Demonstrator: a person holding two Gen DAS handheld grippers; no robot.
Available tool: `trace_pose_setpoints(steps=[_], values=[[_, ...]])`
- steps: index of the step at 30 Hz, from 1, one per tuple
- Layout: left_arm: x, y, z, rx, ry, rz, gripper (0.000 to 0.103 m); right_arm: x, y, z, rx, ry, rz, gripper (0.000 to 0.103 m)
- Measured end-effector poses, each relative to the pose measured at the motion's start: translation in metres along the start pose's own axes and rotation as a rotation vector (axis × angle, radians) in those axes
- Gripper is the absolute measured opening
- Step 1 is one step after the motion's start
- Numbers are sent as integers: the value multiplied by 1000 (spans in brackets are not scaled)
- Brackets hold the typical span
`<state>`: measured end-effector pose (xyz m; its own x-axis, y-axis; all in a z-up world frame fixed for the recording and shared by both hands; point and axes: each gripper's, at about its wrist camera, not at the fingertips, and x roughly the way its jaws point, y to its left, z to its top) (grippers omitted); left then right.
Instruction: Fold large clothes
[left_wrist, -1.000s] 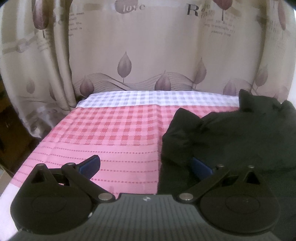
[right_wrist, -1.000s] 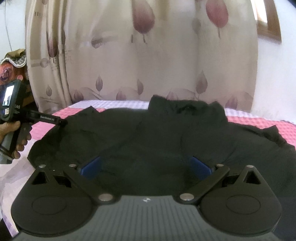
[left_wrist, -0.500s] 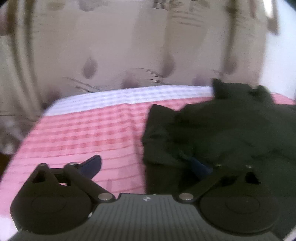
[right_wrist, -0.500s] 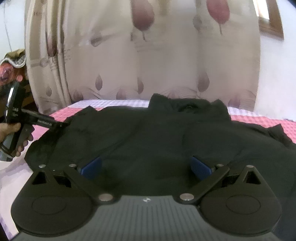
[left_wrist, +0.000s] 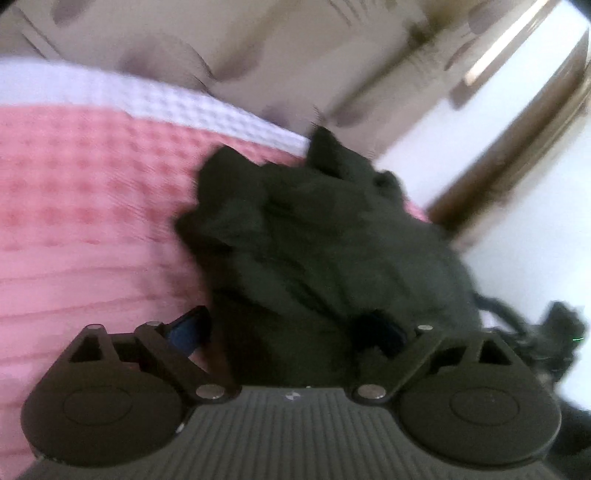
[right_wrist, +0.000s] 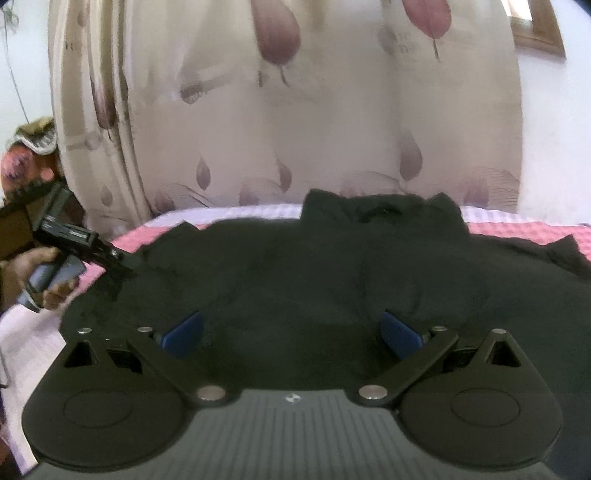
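Note:
A large black garment (right_wrist: 295, 266) lies spread on the pink checked bed sheet (left_wrist: 92, 203), collar toward the curtain. In the blurred left wrist view my left gripper (left_wrist: 290, 330) stands open at the garment's (left_wrist: 332, 240) left edge. One blue fingertip (left_wrist: 188, 328) is over the sheet, and the other is half hidden in dark cloth. The right wrist view shows that left gripper (right_wrist: 122, 258), held by a hand (right_wrist: 48, 273), pointing at the sleeve edge. My right gripper (right_wrist: 291, 334) hovers open over the garment's near middle, pads apart from the cloth.
A beige curtain (right_wrist: 295, 110) with leaf prints hangs behind the bed. A wooden window frame (left_wrist: 517, 129) and white wall are on the right. A dark blurred object (left_wrist: 554, 332) sits at the right of the left wrist view. Bare sheet (right_wrist: 517, 229) lies to the garment's right.
The left gripper swung right and dipped toward the garment's left edge, so dark cloth now fills the gap between its fingers. The right gripper has hardly moved.

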<state>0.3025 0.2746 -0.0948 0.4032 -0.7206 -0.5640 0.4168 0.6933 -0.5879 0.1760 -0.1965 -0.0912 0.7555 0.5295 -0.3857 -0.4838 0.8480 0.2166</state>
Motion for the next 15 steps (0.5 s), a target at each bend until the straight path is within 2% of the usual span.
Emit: trace_pose_setpoints(steps=[1,3,5,7,9,10,12,15], values=[[8,-5,2,19,26,-30,99,1,-1,1,2,-4,4,103],[22,-19,1,103,40,-34,101,6,-3,3,-3,-6,-8,103],[27,-18,-2,111,8,-49,93,9,-6,4,-2,-12,-9,102],[23,-1,-6,38,-45,-74,57,10,-6,6,-15,-11,-25,95],[18,5,-15,2,-84,-104,50,10,-4,6,-70,4,-59,50],[16,3,-21,12,-102,-104,46,10,-3,6,-100,12,-81,43],[12,-3,-26,29,-123,-104,40,6,-5,8,-110,11,-92,21],[7,-10,-29,41,-144,-92,36,3,-4,10,-139,13,-107,13]])
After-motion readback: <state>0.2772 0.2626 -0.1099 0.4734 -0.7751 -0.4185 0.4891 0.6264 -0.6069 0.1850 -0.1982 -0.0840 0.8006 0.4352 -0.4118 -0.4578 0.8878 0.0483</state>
